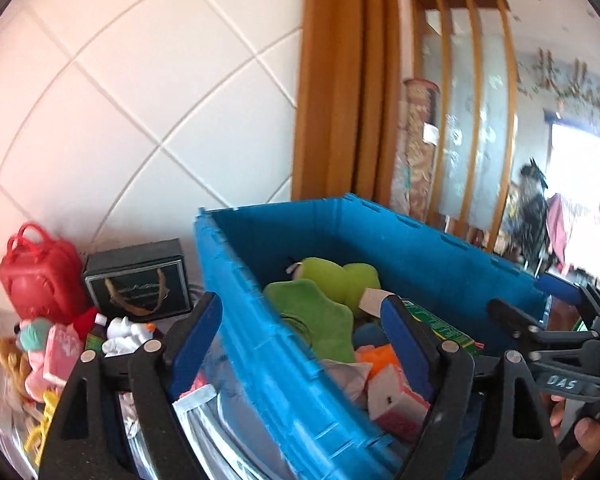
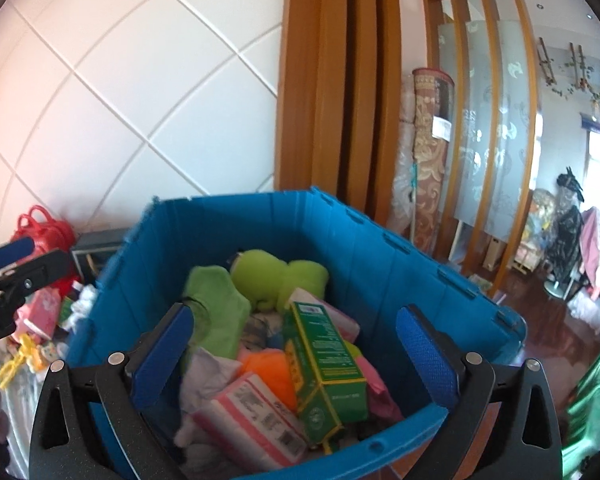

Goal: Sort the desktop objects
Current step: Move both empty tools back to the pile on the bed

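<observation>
Desktop objects: a loose pile on the counter left of the blue crate — red toy bag, black box, small pink and white toys.
Left wrist view, gripper: left gripper spread wide and empty, straddling the crate's left wall — one finger over the pile side, one over the crate's contents.
Left wrist view, crate: green plush and other sorted pieces lie inside; right gripper shows at the right edge.
Right wrist view, gripper: right gripper released, holding nothing, above the crate's near rim.
Right wrist view, green carton: lies atop the contents, long axis running from the near rim toward the far wall, tilted up at the far end.
Step in hand: likely fetching the next piece from the pile.
Doing it well: swing the left gripper clear of the wall, pick one separable item, close across its narrow side.
</observation>
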`<state>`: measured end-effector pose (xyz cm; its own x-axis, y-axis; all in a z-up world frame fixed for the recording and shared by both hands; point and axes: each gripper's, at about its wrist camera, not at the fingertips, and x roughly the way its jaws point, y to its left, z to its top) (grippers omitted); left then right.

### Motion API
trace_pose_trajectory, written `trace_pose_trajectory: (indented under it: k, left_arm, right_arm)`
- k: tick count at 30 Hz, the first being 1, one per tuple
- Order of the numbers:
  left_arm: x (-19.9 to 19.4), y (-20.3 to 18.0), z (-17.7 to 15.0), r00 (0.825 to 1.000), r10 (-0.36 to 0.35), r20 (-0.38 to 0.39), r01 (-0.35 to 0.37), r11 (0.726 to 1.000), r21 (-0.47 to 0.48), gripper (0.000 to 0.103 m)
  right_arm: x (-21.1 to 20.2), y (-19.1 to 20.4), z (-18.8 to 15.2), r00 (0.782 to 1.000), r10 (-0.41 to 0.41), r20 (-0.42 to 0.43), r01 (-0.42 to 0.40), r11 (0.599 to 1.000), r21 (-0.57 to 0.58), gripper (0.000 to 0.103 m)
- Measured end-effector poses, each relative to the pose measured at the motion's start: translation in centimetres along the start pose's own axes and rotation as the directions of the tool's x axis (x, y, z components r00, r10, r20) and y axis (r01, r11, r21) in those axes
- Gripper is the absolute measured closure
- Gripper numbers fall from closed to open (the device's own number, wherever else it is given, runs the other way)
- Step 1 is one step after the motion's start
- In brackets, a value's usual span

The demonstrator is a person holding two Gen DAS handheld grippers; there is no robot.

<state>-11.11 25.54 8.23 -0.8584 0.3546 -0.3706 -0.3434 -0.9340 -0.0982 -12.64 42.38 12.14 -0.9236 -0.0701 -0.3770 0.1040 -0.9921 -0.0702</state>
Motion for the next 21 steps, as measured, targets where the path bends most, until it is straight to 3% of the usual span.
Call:
trace_pose_trajectory:
  k: [6,12,16,21]
  left_arm:
    - [-2.4,6.9,-1.9,0.991,0.126,-0.043,-0.128,0.991,-0.039,0.021]
    - [-5.2,15.0,-4.8,0.962,0.258,-0.093,-0.266,0.959,-0.092,0.021]
    - [-6.9,21.1,-7.4,0.922,0.365,-0.127,-0.377,0.922,-0.088,0.021]
    - [-8.1,29.3,-11.4,0.838,0.499,-0.222,-0.524,0.849,-0.071,0.021]
  right_arm:
    - [-3.4,5.9,1.6,0.988,0.130,0.078,-0.130,0.992,-0.006,0.000]
    - [-4.2,13.7,1.8,0.954,0.288,0.085,-0.284,0.957,-0.056,0.000]
    - [-3.0,18.4,0.7,0.926,0.376,0.027,-0.373,0.925,-0.076,0.000]
    - [0.2,23.9,-1.4,0.886,0.453,-0.095,-0.462,0.881,-0.105,0.000]
